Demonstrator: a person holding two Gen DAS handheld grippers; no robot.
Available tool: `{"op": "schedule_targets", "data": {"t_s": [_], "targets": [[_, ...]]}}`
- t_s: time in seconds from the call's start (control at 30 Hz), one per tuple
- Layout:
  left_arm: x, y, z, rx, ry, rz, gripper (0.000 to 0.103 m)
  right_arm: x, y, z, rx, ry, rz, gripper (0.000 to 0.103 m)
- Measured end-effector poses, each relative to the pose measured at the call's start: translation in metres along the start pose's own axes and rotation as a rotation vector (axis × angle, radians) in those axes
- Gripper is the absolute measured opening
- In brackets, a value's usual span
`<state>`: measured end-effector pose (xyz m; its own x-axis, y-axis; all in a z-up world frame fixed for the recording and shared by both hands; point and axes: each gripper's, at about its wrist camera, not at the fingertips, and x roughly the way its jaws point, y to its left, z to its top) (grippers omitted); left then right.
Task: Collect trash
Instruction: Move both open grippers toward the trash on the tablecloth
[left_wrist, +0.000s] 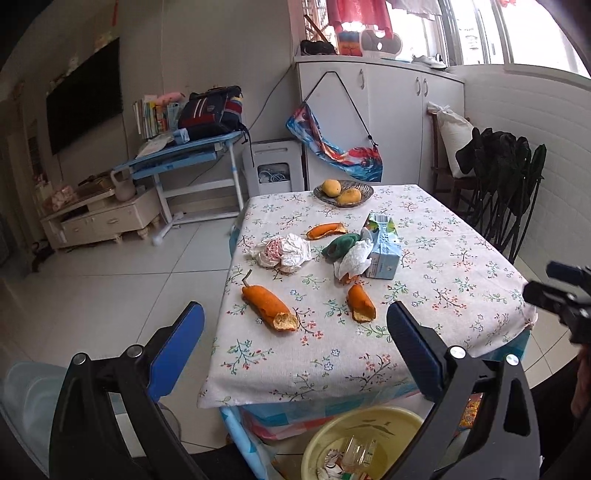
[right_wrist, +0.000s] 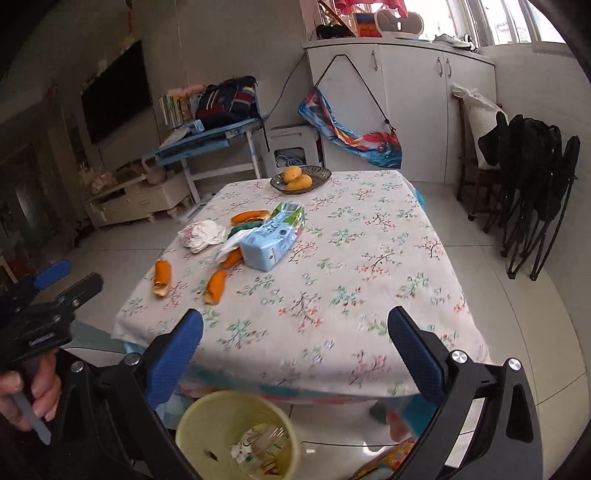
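Left wrist view: both grippers' fingers (left_wrist: 177, 343) wide apart, empty; nearest peel (left_wrist: 269, 308) lengthwise, torn end toward camera.

A matt cotton-like cloth (left_wrist: 424, 266) printed with small flower sprigs is covering the bench, hanging in soft folds at its edges. The peels (left_wrist: 271, 304) are showing a dull orange, slightly pitted skin and a dry, fibrous, pale inside at the torn ends. The crumpled wrapper (left_wrist: 284, 251) is looking like thin, creased white paper or film. The carton (right_wrist: 271, 240) is showing smooth printed card with a faint sheen. The bin (right_wrist: 207, 417) is looking like smooth pale-yellow plastic. The left tongs (left_wrist: 295, 347) and right tongs (right_wrist: 295, 350) are wearing blue, finely dimpled rubbery pads on matt black plastic arms with shiny metal rivets. The floor (left_wrist: 110, 280) is gleaming, glossy tile.
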<state>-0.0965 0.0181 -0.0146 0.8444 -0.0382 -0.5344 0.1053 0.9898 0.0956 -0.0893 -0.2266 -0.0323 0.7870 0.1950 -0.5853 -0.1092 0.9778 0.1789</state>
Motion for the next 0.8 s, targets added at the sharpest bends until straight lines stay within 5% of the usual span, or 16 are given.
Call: {"op": "schedule_targets", "data": {"t_s": [0.2,0.8], "targets": [[-0.003,-0.009,-0.008,0.016,0.006,0.006,0.096,-0.005,0.019,-0.006,-0.094,-0.056,-0.034,0.096],[-0.002,0.002,-0.008,-0.01,0.006,0.03,0.096,-0.001,0.026,-0.013,-0.073,-0.06,0.001,0.096]]}}
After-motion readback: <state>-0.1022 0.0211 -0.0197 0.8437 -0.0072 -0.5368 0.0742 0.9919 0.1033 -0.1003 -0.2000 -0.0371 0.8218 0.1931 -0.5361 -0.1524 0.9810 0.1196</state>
